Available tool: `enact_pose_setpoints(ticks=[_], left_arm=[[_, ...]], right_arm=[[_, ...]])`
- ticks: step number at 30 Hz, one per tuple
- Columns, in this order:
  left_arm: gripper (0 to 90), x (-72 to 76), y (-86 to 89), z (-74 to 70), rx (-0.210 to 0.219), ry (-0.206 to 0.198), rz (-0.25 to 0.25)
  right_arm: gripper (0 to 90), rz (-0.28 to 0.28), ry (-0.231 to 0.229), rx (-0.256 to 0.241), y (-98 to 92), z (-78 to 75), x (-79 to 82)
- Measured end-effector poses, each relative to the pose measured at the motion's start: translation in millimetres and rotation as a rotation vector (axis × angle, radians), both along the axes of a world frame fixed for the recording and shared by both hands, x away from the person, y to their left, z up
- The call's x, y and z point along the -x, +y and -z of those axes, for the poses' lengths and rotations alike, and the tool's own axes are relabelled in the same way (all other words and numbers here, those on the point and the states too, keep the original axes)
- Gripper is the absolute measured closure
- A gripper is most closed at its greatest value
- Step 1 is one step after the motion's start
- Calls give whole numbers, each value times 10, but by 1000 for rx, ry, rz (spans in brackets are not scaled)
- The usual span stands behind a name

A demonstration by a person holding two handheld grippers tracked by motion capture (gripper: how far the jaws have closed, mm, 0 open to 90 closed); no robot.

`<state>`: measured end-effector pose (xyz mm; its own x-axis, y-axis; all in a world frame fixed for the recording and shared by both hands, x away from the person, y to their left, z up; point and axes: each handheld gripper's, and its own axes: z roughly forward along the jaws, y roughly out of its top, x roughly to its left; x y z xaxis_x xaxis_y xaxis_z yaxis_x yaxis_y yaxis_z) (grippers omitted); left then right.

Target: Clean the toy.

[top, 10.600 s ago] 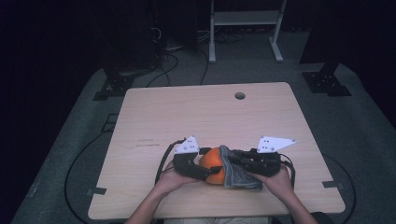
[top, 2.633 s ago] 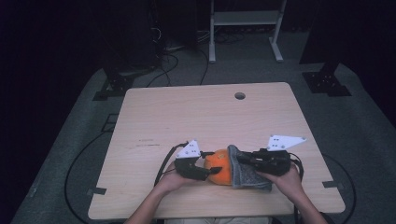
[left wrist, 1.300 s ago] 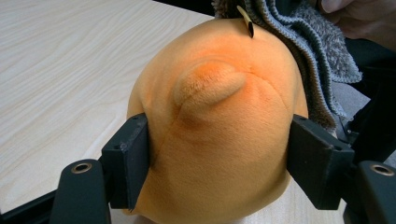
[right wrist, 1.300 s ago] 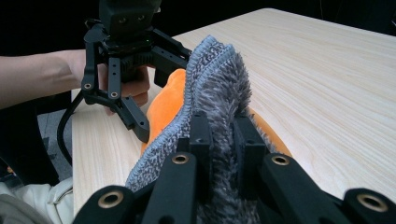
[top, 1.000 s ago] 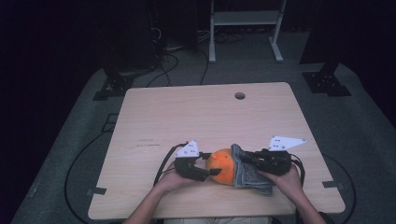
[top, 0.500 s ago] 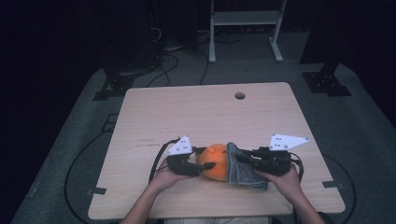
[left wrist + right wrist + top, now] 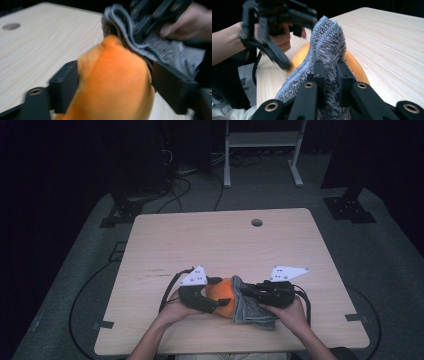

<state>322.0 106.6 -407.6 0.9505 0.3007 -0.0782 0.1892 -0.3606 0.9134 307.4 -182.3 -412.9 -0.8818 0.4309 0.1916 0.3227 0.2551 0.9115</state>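
Observation:
A soft, rounded orange object (image 7: 223, 296) sits near the table's front edge. My left gripper (image 7: 219, 293) is shut on it, with one black jaw on each side of the orange object (image 7: 115, 82). A fuzzy grey cloth (image 7: 251, 312) with a ribbed edge drapes over the object's right side. My right gripper (image 7: 246, 293) is shut on this cloth. In the right gripper view its jaws (image 7: 330, 72) pinch a fold of the grey cloth (image 7: 324, 45) that stands up in front of the orange object (image 7: 355, 66). The grey cloth (image 7: 150, 47) touches the orange surface.
The light wooden table (image 7: 220, 245) has a round cable hole (image 7: 257, 222) at its far side. Black cables run from both grippers over the front edge. A white stand (image 7: 260, 140) and floor cables lie beyond the table.
Both grippers have shifted slightly left together with the orange object and the cloth. Both grips are unchanged.

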Motion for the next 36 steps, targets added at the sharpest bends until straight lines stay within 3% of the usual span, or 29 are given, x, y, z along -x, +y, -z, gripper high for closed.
enact_pose_setpoints(ticks=[2,6,9,11,12,13,15,17,20,23,25,28,31,33,34,36], left_arm=[[134,-29,58,2,27,-6,-22],[93,-133,138,152,7,63,-45],[80,-212,88,280,26,161,-14],[106,-240,59,319,66,207,21],[166,-222,49,325,86,198,25],[222,-192,49,311,92,166,22],[336,-151,61,225,92,149,17],[385,-114,95,121,87,116,-10],[397,-71,114,12,10,86,-38],[403,-62,94,14,5,110,-50],[388,-51,74,28,6,95,-49],[225,-87,101,86,31,98,-3],[122,-120,78,152,13,86,-3],[131,-112,25,182,-13,52,-13],[170,-99,6,188,-20,29,-20],[286,-97,3,193,-12,24,-43]], right_arm=[[800,23,3,-7,-68,8,-12],[799,42,13,-10,-184,37,-33],[798,45,16,-23,-240,67,-30],[797,53,15,-23,-253,72,-26],[796,59,17,-24,-264,69,-26],[796,61,15,-27,-281,66,-34],[796,67,18,-42,-311,53,-51],[796,70,6,-50,-329,8,-49],[796,58,-27,-80,-309,-51,-24],[796,28,-73,-48,-190,-120,11],[796,29,-84,-14,-130,-116,6],[796,43,-72,4,-126,-66,-52],[795,55,-53,-5,-197,-13,-114],[792,62,-49,-6,-219,6,-137],[791,67,-47,-4,-229,13,-144],[792,72,-52,4,-250,28,-154]])
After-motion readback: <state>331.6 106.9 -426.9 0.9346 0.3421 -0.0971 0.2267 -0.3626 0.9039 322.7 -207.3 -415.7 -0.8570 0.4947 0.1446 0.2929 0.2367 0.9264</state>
